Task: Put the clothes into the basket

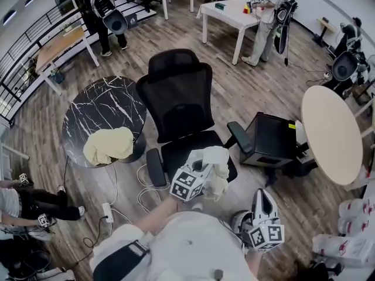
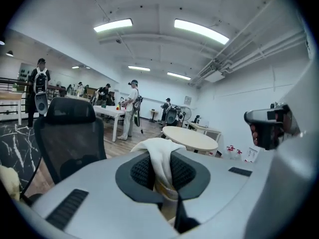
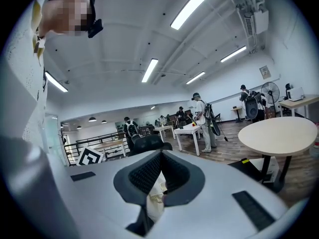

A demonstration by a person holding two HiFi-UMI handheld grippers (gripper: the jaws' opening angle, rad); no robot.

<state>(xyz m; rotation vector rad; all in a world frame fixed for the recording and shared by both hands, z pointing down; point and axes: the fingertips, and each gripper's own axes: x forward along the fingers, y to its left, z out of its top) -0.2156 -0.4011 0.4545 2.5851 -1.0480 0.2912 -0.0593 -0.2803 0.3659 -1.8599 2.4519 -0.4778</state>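
My left gripper (image 1: 201, 165) is raised over the front of the black office chair (image 1: 181, 98) and is shut on a white cloth (image 1: 218, 171). In the left gripper view that white cloth (image 2: 160, 156) bunches up out of the closed jaws. My right gripper (image 1: 262, 196) is lower right, close to my body. In the right gripper view its jaws (image 3: 158, 180) are closed with a bit of cream cloth (image 3: 154, 198) pinched low between them. The black basket (image 1: 270, 139) stands on the floor right of the chair. A yellow cloth (image 1: 109, 145) lies on the black marble table (image 1: 105, 107).
A round beige table (image 1: 331, 130) stands at the right and a white table (image 1: 234, 13) behind the chair. Cables and a power strip (image 1: 107, 211) lie on the wood floor at the left. Several people with backpack rigs stand around the room.
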